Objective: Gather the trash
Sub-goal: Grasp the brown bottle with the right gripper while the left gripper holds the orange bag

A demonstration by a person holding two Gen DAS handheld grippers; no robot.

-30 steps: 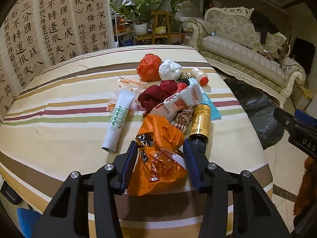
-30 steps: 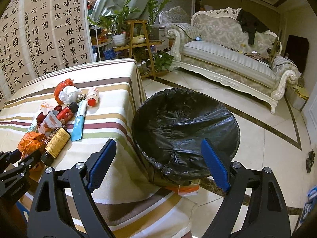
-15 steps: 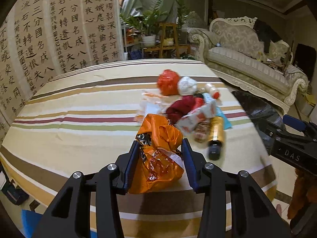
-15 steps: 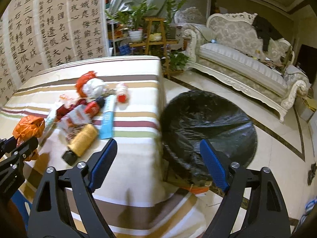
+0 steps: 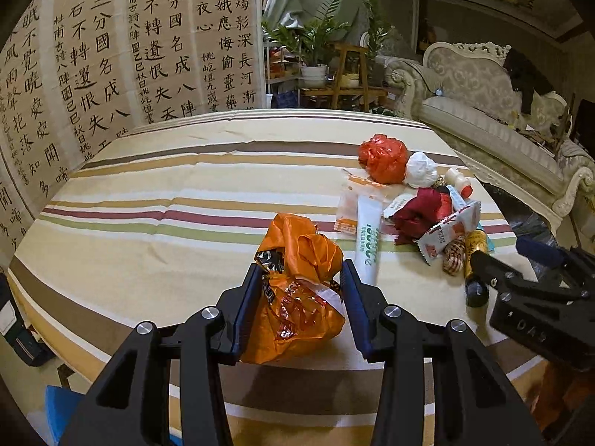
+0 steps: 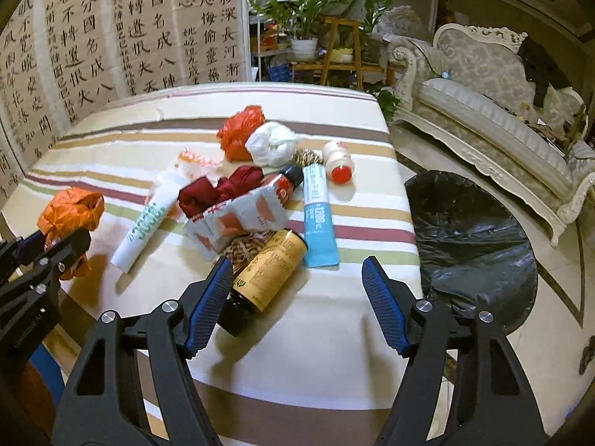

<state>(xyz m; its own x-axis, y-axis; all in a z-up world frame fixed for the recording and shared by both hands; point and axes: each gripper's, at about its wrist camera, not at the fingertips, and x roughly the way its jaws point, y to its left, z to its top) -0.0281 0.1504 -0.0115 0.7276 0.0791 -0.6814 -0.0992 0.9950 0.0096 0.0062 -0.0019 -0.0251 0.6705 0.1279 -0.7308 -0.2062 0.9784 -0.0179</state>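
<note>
My left gripper [image 5: 301, 282] is shut on an orange plastic bag [image 5: 299, 290], held just above the striped table [image 5: 148, 200]; the bag also shows in the right wrist view [image 6: 70, 215]. My right gripper [image 6: 293, 297] is open over the table's front, its left finger beside a brown bottle with a yellow label [image 6: 267, 271]. The trash pile holds a white tube [image 6: 147, 221], a blue tube [image 6: 318, 215], a dark red cloth [image 6: 223, 187], a white-and-red wrapper [image 6: 238, 221], a red-orange bag [image 6: 240, 132] and a white wad [image 6: 271, 143].
A bin lined with a black bag [image 6: 468, 245] stands on the floor right of the table. A small white bottle with a red cap [image 6: 338, 161] lies near the table's right edge. A sofa [image 6: 502, 93] and plants [image 6: 308, 11] are behind.
My left gripper closed on the orange bag and carried it left, away from the pile. My right gripper swung left from above the bin to over the table by the brown bottle.
</note>
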